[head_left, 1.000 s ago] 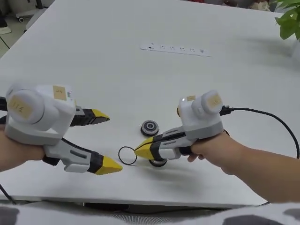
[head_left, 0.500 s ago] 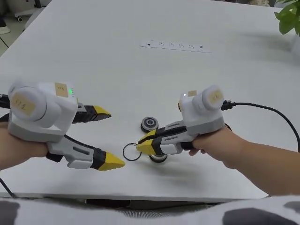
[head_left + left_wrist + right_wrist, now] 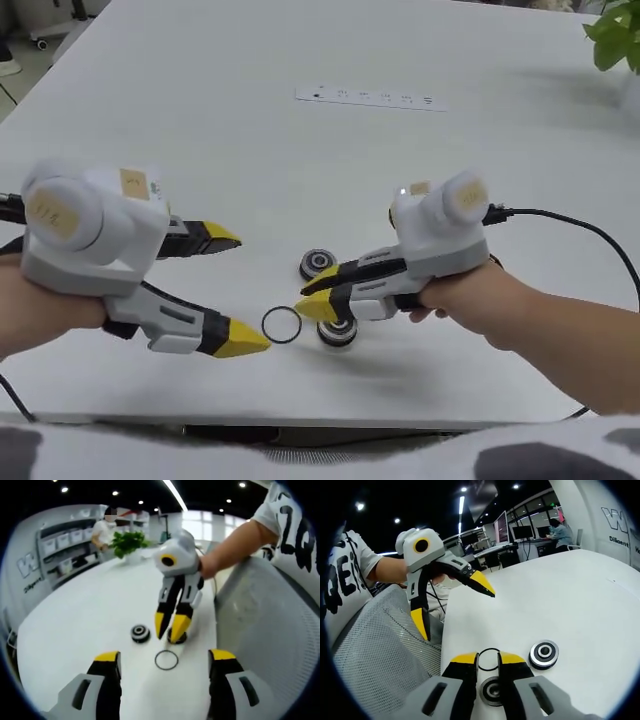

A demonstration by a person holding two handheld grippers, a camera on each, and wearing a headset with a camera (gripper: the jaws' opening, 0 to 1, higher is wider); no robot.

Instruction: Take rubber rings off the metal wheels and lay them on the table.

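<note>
Ring [image 3: 281, 325] and both wheels sit close ahead of your right gripper [image 3: 305, 298]. Its jaws are drawn close, with a narrow gap at the tips, pinching nothing and poised over the near wheel [image 3: 337, 335]. Just beside that wheel the ring lies flat on the table [image 3: 300, 150], between it and your left gripper [image 3: 250, 292], whose jaws are spread wide and empty. The far wheel [image 3: 318, 264], a little beyond, seems to carry a dark band on its rim, so it is probably next. Pin that wheel with one gripper and hook a tip of the other under the band's edge. Peel sideways rather than straight up, or the wheel will likely skate away.
</note>
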